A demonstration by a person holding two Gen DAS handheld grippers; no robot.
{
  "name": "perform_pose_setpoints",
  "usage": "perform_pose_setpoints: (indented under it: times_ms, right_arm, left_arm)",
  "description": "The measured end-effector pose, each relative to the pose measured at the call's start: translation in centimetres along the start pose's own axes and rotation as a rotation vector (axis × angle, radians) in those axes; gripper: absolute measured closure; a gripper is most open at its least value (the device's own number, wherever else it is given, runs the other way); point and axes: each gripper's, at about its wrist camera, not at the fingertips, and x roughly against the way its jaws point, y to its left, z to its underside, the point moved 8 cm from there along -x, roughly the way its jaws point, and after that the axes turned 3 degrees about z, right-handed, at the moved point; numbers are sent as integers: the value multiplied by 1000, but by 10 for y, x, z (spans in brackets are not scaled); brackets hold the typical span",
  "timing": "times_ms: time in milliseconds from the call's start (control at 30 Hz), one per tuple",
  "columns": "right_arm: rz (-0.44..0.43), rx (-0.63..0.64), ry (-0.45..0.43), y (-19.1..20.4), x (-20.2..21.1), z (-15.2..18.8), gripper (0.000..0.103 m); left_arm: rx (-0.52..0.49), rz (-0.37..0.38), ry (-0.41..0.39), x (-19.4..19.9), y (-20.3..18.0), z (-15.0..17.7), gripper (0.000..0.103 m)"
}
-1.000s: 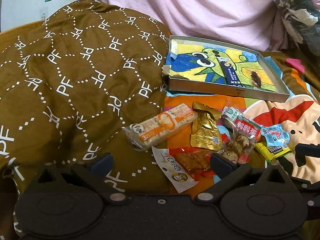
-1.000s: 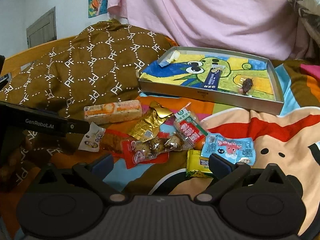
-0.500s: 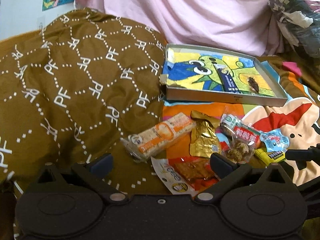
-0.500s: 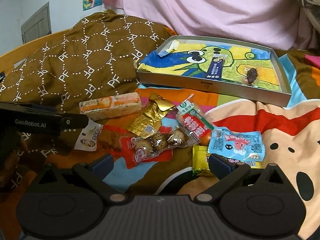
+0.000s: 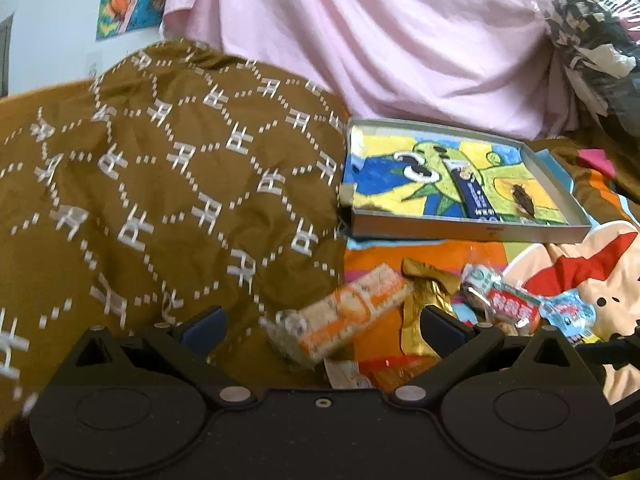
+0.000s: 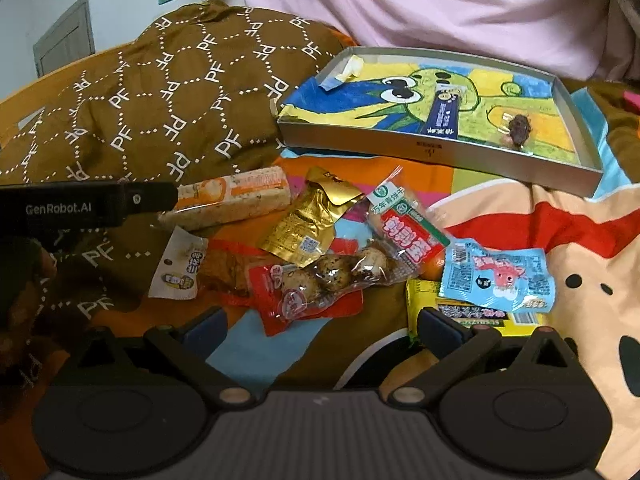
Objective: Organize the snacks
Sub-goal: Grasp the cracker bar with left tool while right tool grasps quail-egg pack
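Observation:
Several snack packets lie in a heap on the bed. An orange-and-white biscuit bar [image 5: 348, 316] [image 6: 236, 196] lies leftmost, a gold pouch [image 6: 308, 220] beside it, then a red quail-egg pack [image 6: 320, 280], a red-green packet [image 6: 408, 228], a light blue packet [image 6: 496, 276] and a yellow packet [image 6: 480, 312]. A grey shallow box [image 6: 432, 148] [image 5: 472, 232] behind them holds a dark blue stick packet [image 6: 442, 114] and a small dark snack [image 6: 518, 128]. My left gripper [image 5: 320, 324] is open, just short of the biscuit bar. My right gripper [image 6: 320, 328] is open above the heap's near edge.
A brown patterned quilt [image 5: 160, 200] bulges at the left. A pink sheet [image 6: 420, 4] hangs behind the box. The left gripper's black body [image 6: 80, 204] shows at the left of the right wrist view. A cartoon blanket [image 6: 580, 240] covers the bed at the right.
The left gripper has dropped lower and moved forward toward the biscuit bar. The right gripper has moved closer to the snack heap. Both stay open.

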Motion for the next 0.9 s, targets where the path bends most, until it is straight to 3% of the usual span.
perform_pose_setpoints:
  times_ms: [100, 200, 400, 500, 900]
  right_arm:
    - [3, -30, 5, -3, -4, -6, 0]
    - [4, -63, 15, -5, -10, -13, 0]
    - [-19, -149, 30, -11, -20, -21, 0]
    - [-21, -207, 62, -15, -28, -22, 2]
    - [52, -282, 125, -13, -54, -27, 11]
  left_arm:
    - [-55, 10, -26, -13, -2, -9, 1]
    - [-108, 33, 15, -31, 0, -8, 1]
    - [-43, 78, 56, -52, 16, -2, 1]
    - [-56, 119, 77, -60, 15, -5, 7]
    - [-106, 211, 101, -68, 5, -4, 12]
